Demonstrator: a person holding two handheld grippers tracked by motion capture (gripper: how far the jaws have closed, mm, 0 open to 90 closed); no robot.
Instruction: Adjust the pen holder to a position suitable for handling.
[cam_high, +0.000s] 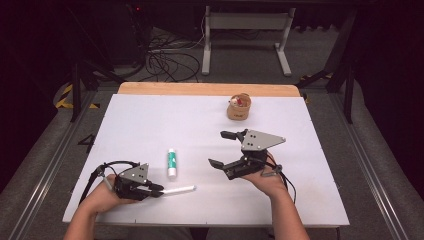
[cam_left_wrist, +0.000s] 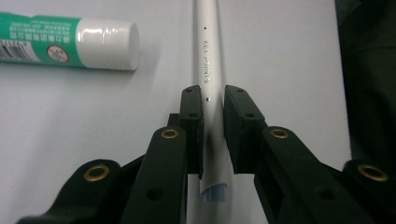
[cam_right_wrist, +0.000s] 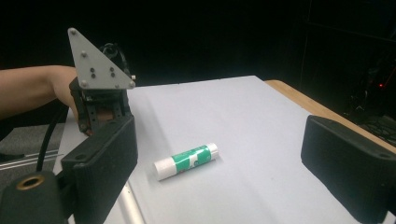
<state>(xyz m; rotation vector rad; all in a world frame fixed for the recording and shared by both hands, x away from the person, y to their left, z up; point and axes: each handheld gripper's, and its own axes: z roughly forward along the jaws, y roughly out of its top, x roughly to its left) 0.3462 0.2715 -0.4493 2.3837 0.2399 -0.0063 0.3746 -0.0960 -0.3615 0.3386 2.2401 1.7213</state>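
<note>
White plastic, thin and smooth: that is the pen (cam_high: 177, 190) I have in the left claw (cam_high: 156, 190), lying flat on the worktop (cam_high: 150, 120) at about seven o'clock from its centre, its free end pointing toward three o'clock. In the left gripper view the pads (cam_left_wrist: 192, 121) sit clamped on the barrel (cam_left_wrist: 208, 70) near its back end, with most of the length running out ahead of them. I judge it light and stiff, but slick and round, so it may roll or pivot in so narrow a pinch; a hold nearer the middle would balance it better. The green-and-white glue stick (cam_high: 171, 163) lies just beside it, at twelve o'clock from the pen, not touching. My right claw (cam_high: 220, 149) hangs at about four o'clock from centre, jaws spread wide with nothing between them. A small brown cup (cam_high: 239, 107) stands well apart near the far edge at one o'clock.
</note>
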